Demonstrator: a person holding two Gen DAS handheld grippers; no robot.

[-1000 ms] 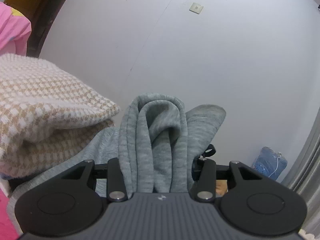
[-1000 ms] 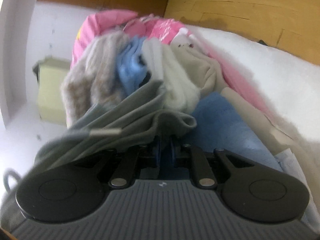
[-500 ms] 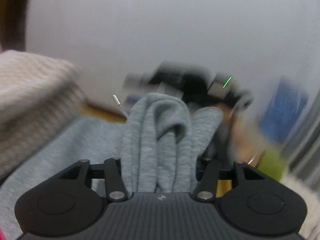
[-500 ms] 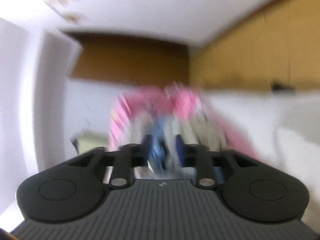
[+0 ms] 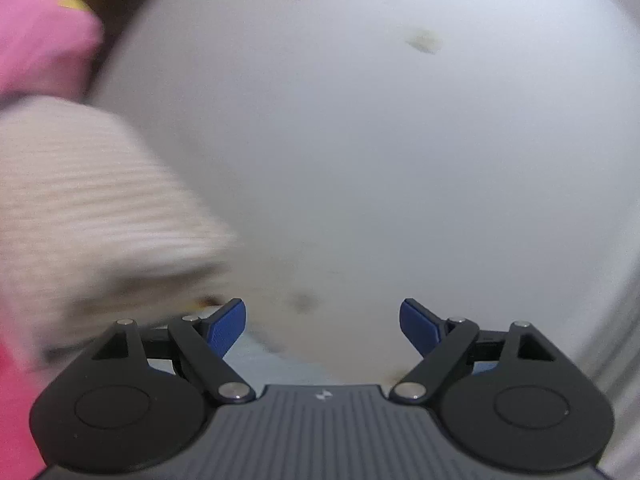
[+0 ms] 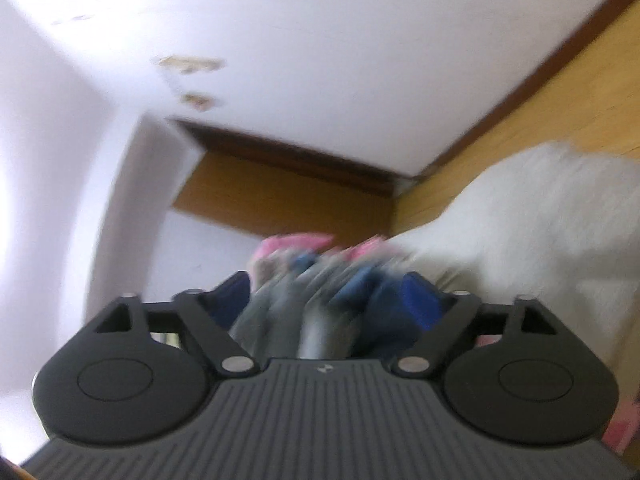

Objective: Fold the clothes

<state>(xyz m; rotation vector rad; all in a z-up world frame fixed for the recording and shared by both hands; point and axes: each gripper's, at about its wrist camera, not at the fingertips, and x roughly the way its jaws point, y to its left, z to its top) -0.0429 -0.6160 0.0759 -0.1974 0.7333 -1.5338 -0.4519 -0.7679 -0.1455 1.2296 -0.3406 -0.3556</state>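
My left gripper (image 5: 322,322) is open and empty, its blue pads wide apart, and it points up at a pale wall. A blurred beige knitted garment (image 5: 92,216) lies at its left. My right gripper (image 6: 328,300) is open. Blurred grey cloth (image 6: 288,316) lies between its blue pads and looks loose rather than clamped. Beyond it a heap of pink, blue and beige clothes (image 6: 316,256) shows under the ceiling. Both views are blurred by motion.
Pink fabric (image 5: 36,36) is at the upper left of the left wrist view. In the right wrist view a white fluffy blanket (image 6: 532,216) lies at the right, against wooden panelling (image 6: 560,100). White ceiling and wall fill the upper part.
My left gripper has let go of the grey garment and opened wide, and the garment has left its view. My right gripper has opened too and tilted up toward the ceiling.
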